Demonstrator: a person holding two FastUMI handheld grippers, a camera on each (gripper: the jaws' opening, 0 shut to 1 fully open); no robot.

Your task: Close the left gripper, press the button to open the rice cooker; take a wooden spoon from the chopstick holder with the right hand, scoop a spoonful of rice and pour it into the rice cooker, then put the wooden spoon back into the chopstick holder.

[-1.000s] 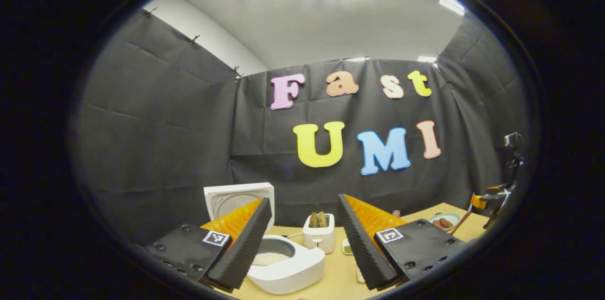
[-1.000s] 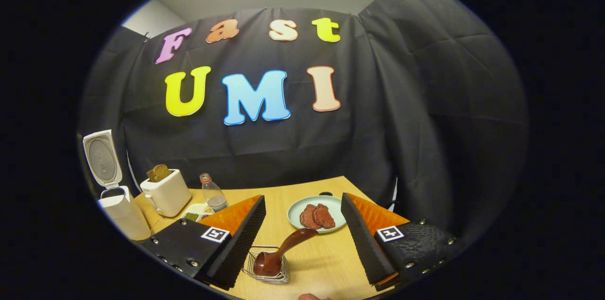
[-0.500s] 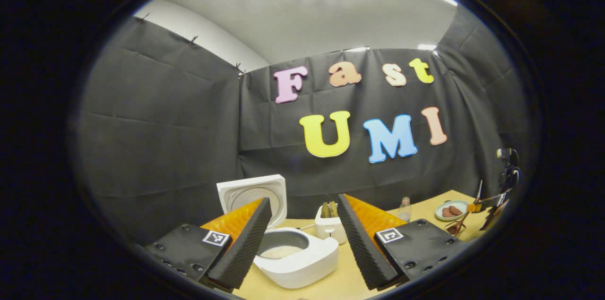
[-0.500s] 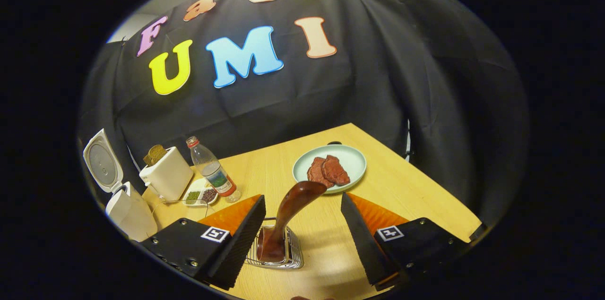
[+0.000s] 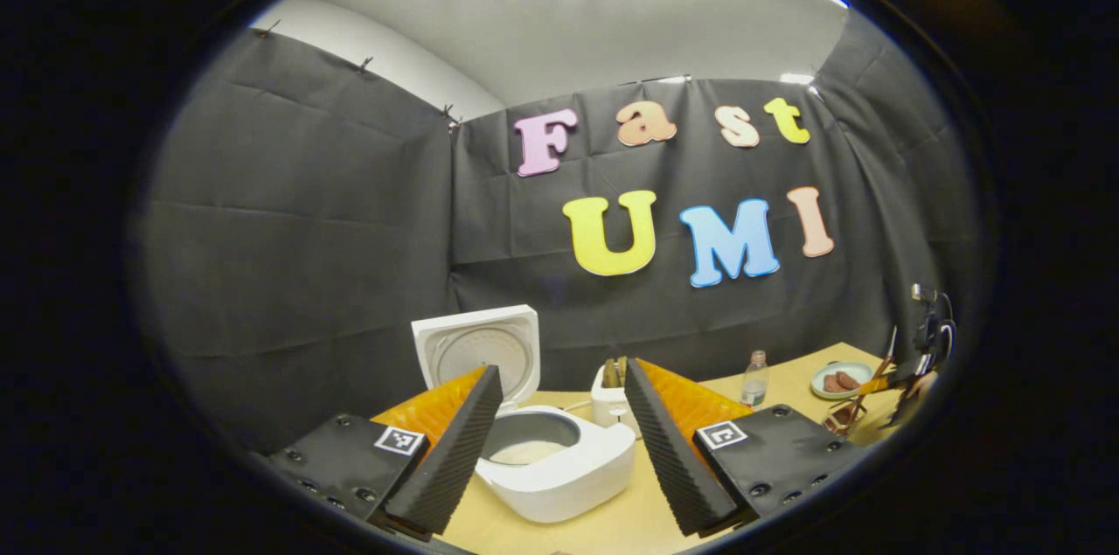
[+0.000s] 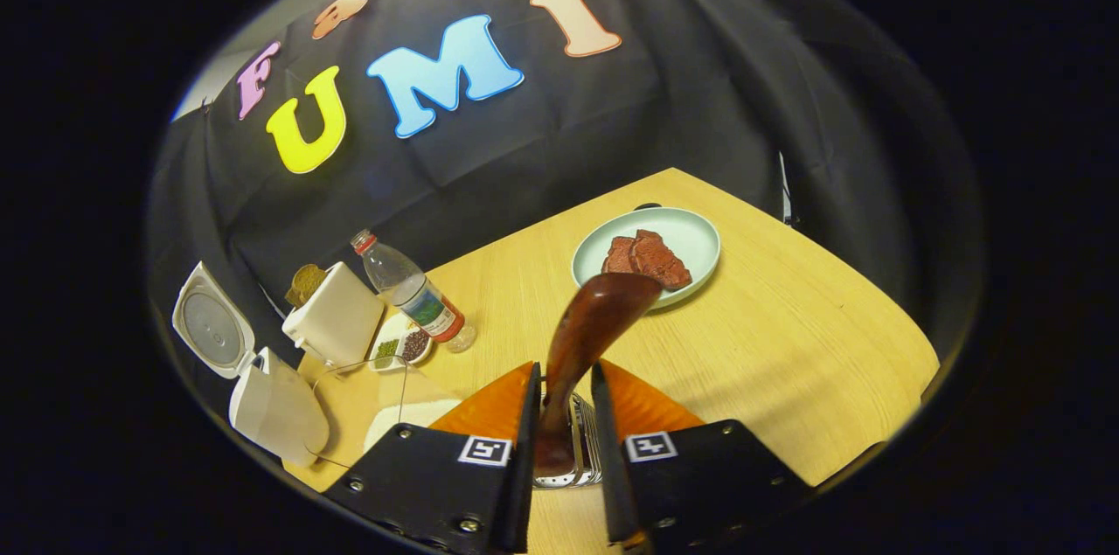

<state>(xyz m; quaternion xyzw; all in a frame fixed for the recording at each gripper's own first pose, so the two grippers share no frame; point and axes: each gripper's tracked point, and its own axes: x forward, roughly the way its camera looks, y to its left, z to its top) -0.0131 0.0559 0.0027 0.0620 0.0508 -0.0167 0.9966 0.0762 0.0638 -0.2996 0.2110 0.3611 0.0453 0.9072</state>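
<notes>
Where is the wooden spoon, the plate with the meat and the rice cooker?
wooden spoon [image 6: 594, 319], right gripper view, on its wide upper end.
plate [image 6: 699, 233], right gripper view, on the bare rim.
rice cooker [image 5: 577, 472], left gripper view, on the front of its white body.

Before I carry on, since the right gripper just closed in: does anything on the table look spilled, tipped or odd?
Nothing stands out. The rice cooker stands lid-up with rice inside, the bottle and toaster are upright, and the wooden spoon sits in the chopstick holder between the right gripper fingers.
</notes>
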